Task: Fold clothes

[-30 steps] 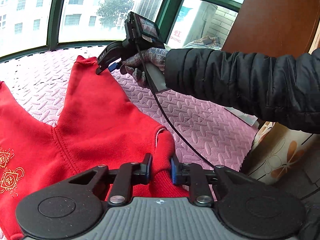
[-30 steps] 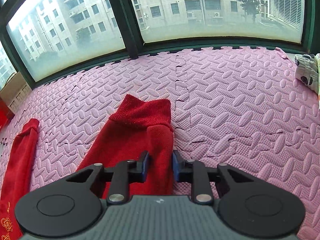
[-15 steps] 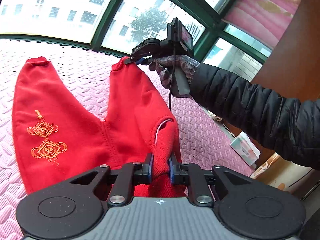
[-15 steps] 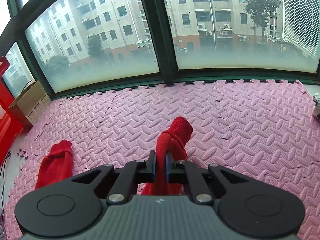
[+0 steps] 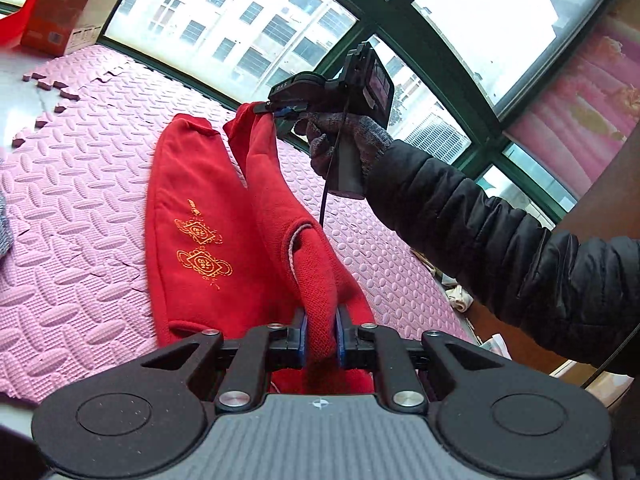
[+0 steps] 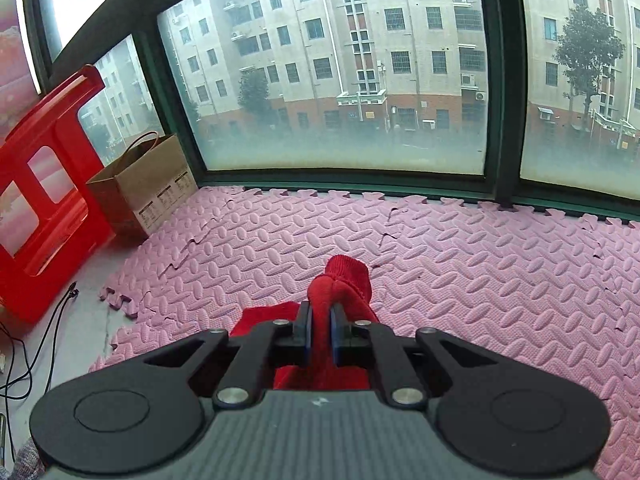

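Red trousers point(image 5: 200, 216) with gold embroidery lie on the pink foam mat point(image 5: 72, 208). One leg lies flat; the other leg is lifted off the mat and stretched between my two grippers. My left gripper point(image 5: 320, 334) is shut on the waistband end. My right gripper point(image 5: 276, 109), seen in the left wrist view, is shut on the ribbed cuff. In the right wrist view my right gripper point(image 6: 319, 330) clamps that red cuff point(image 6: 344, 280) above the mat.
A brown paper bag point(image 6: 148, 184) and a red plastic stool point(image 6: 44, 184) stand at the mat's left edge by the window. Black cables point(image 6: 36, 352) lie on the bare floor there. Small white items point(image 5: 460, 298) lie off the mat's right edge.
Both grippers have shut on the trouser leg, lifted it, and carried it left toward the flat leg. The cuff now hangs clear of the mat.
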`<state>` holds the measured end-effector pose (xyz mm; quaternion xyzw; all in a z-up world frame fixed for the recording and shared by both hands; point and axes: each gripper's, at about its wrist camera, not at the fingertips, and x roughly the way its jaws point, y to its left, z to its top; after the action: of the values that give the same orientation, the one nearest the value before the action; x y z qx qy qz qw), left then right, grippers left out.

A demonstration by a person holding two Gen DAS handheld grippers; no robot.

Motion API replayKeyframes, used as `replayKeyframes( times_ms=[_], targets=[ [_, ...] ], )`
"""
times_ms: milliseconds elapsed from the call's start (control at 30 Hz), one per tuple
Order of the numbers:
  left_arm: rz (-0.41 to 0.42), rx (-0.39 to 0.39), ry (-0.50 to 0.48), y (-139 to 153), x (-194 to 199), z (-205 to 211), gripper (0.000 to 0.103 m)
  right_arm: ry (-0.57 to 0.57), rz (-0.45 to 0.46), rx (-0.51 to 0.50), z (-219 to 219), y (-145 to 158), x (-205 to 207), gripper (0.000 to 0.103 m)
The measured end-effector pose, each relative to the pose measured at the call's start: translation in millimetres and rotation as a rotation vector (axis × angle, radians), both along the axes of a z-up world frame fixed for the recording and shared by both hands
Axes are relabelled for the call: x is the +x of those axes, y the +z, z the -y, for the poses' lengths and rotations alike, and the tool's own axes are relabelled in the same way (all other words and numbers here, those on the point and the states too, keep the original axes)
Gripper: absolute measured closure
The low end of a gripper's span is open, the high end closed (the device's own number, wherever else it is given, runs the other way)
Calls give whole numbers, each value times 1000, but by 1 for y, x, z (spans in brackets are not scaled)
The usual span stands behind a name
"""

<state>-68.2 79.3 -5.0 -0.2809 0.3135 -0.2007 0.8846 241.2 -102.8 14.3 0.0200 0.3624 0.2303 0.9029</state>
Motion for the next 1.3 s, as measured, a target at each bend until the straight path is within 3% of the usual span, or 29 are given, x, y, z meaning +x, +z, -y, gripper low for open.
replayKeyframes(
  times_ms=[133,233,400,467,567,700,767,900,1067,1200,1300],
  targets=[
    [-13,-22,40,-5,-10,-13,88,43,0,19,-42,-8,-7,95],
    [-38,-21,67,-9,-15,-20,89,148,-72,68,-64,-27,-7,92],
    [-87,-33,93,-18,-19,-30,87,210,-84,57,-59,-29,-16,87],
    [-93,-29,96,-17,-19,-33,79,238,-72,28,-48,-23,-18,85],
    [-87,-4,104,-15,-21,-37,55,268,-58,-32,-36,-18,-23,82],
    [-81,31,140,-12,-23,-43,30,311,-82,-98,-13,-16,-40,68],
    [-75,40,156,-9,-22,-46,25,333,-81,-122,-2,-17,-53,67],
    [-48,73,174,0,-10,-47,14,361,-72,-153,21,-16,-82,56],
    [-12,102,143,8,18,-38,16,390,-41,-179,53,-12,-120,48],
    [2,124,86,12,46,-25,26,379,-32,-188,85,-11,-155,39],
    [14,154,15,11,66,-13,36,390,-13,-208,99,-11,-178,38]
  ],
)
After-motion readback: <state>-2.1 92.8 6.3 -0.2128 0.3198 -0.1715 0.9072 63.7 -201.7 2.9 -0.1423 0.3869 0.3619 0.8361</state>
